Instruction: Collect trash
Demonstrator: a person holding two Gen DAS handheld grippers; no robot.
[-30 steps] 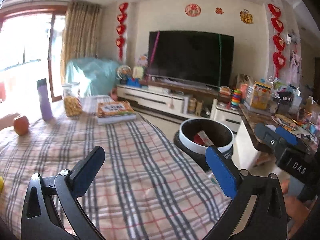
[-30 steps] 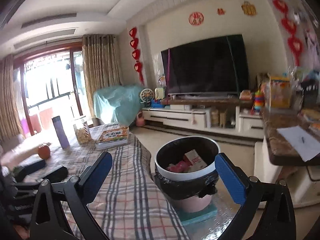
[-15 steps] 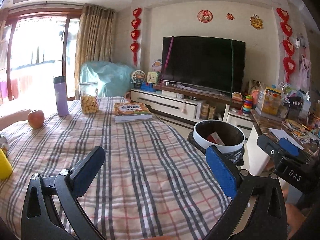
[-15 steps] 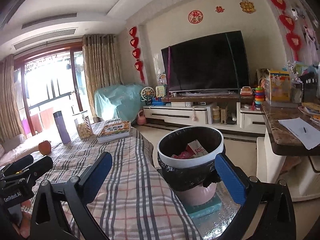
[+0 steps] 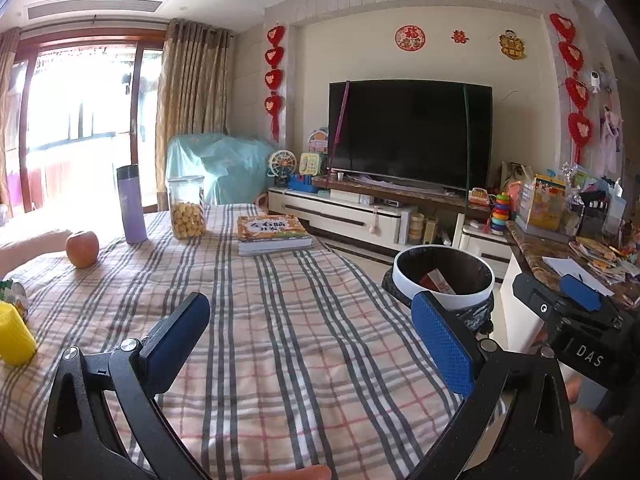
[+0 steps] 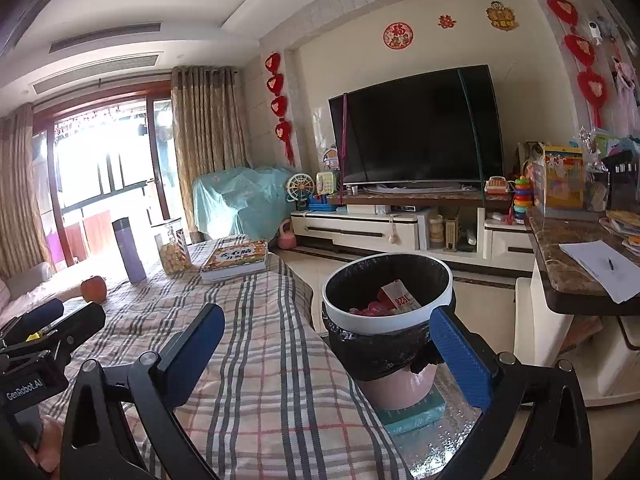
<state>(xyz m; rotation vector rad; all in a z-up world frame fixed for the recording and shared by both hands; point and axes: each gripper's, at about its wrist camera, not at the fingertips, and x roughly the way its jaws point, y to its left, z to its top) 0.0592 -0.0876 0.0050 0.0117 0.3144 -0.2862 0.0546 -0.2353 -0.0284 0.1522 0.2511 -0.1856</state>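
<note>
Both grippers raised and empty, the trash bin already loaded.

Over the last second the views have lifted from the plaid counter [image 5: 280,320]: at left, the left gripper [image 5: 312,340] is held spread, nothing pinched; the right gripper [image 6: 324,356] is likewise spread. At right, the trash bin [image 6: 384,324] is seen beside the counter with wrappers inside, so collection is judged nearly finished.

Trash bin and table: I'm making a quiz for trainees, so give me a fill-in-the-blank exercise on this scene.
1. The trash bin is lined with a ____ bag.
2. Both the left hand-held gripper and the right hand-held gripper are ____ and hold nothing.
3. The apple rests on the ____ tablecloth.
4. The book lies ____ on the table.

Missing words: black; open; plaid; flat
</note>
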